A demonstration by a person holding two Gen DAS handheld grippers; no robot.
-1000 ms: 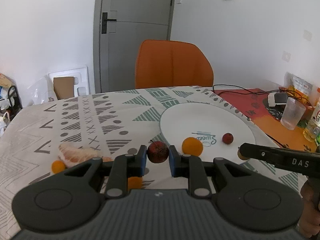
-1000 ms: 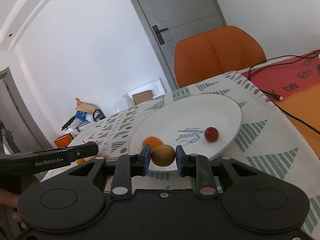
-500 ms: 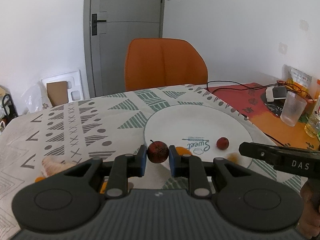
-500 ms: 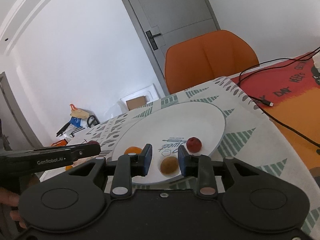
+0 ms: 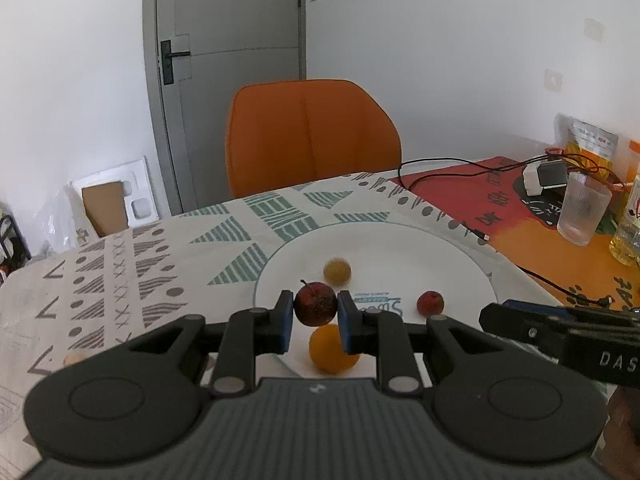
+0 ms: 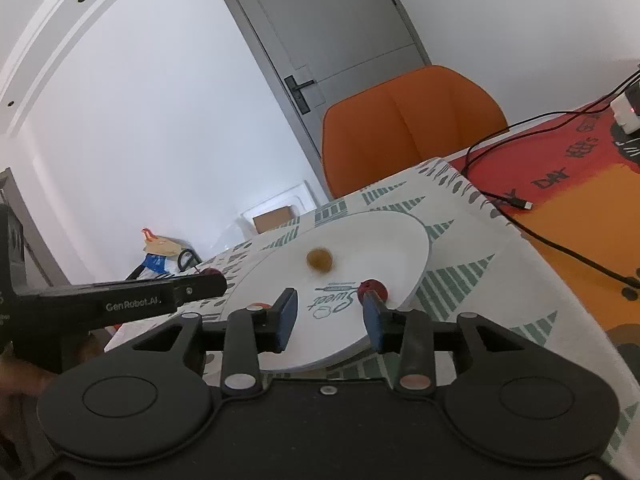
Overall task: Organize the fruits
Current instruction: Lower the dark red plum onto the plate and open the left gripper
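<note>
moved: brown fruit (image 6: 319, 259) is rolling mid-plate (image 6: 416, 240), my right gripper (image 6: 330, 315) opening, empty | left gripper (image 5: 312, 318) is clenching red fruit (image 5: 315, 303) over near rim | risk: rolling off far edge

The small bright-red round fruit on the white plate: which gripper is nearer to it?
Right. The right gripper has one open fingertip just beside the small bright-red round fruit; the left gripper, shut on a dark-red stemmed fruit, sits further off.
</note>
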